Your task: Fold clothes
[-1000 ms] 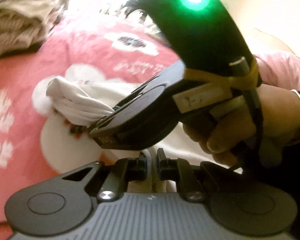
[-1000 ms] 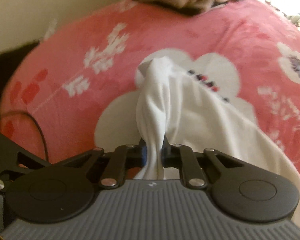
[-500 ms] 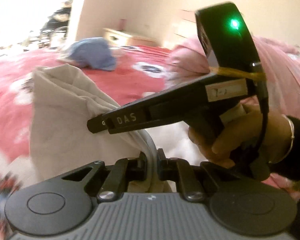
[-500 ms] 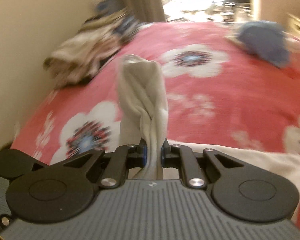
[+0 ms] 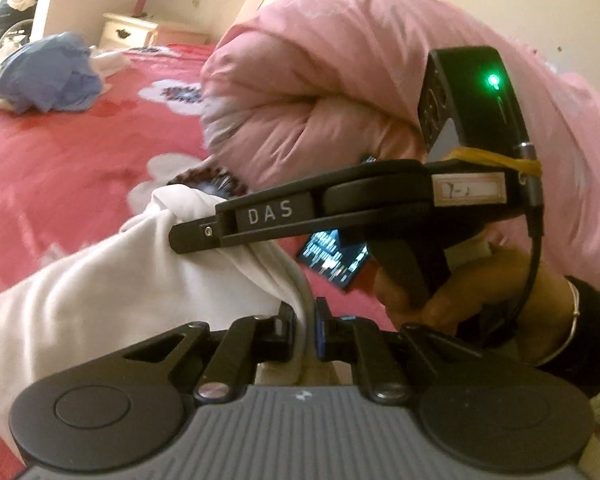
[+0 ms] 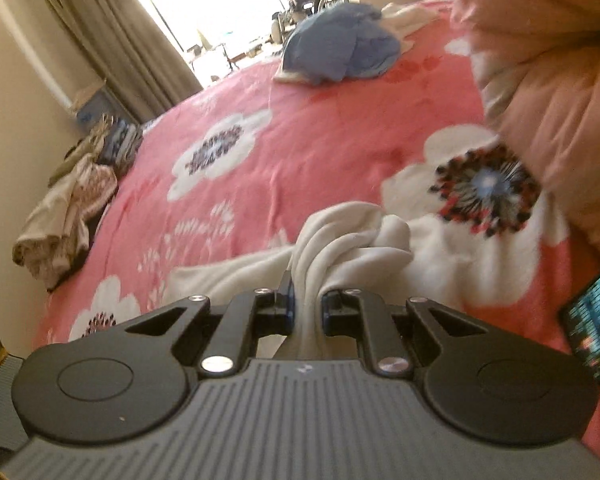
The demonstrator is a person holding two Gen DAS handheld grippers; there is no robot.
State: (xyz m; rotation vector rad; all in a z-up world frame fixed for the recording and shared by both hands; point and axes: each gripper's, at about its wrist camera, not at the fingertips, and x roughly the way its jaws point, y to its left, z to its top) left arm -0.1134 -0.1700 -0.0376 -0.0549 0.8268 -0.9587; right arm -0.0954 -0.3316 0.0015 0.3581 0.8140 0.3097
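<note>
Over the red floral bedspread (image 6: 300,92), both grippers clamp bunched folds of a white garment (image 5: 112,280): the left gripper (image 5: 305,322) near its hem, the right gripper (image 6: 307,308) on a twisted wad. A pink duvet (image 5: 340,72) lies just beyond it, a blue garment (image 6: 340,40) well apart.

White garment (image 5: 100,280), bunched and twisted, draped over the red floral bedspread (image 6: 320,128).

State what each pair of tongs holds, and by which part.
Both tongs grip the white garment: left tongs pinch a gathered fold of it, right tongs a bunched, twisted end. Which part of the garment cannot be told.
</note>
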